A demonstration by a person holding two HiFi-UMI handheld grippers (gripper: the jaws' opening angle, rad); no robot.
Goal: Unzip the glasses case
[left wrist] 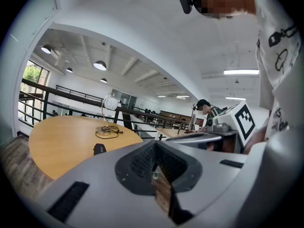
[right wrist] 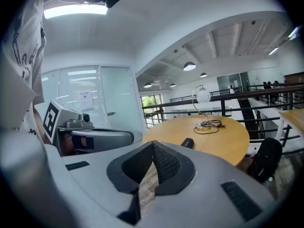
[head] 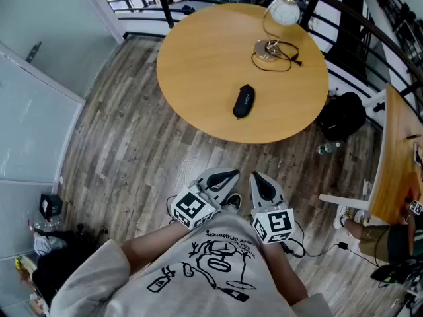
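Room: grey wood-plank floor point(head: 132, 144) by a black railing, with a round light-wood table point(head: 198, 65) ahead of the person
Task's thing: the black oblong zipped glasses case point(head: 243, 102) lies flat on the table, in its near half, well apart from the white desk lamp with a coiled black cable point(head: 274, 28) behind it
Left gripper point(head: 226, 177): jaws pressed together at their tips, nothing between them, held close to the person's chest
Right gripper point(head: 261, 181): jaws likewise clenched on nothing, just beside the left one
Key relation: the case sits straight ahead of both grippers, across a strip of floor and past the table's near edge; it lines up about midway between them, so neither looks clearly nearer
Long axis: runs away from the person, the far end leaning slightly to the right, towards the lamp
Zip pull: too small to tell which end it is at
Step, as judged: approach not yet begun; both jaws must open first
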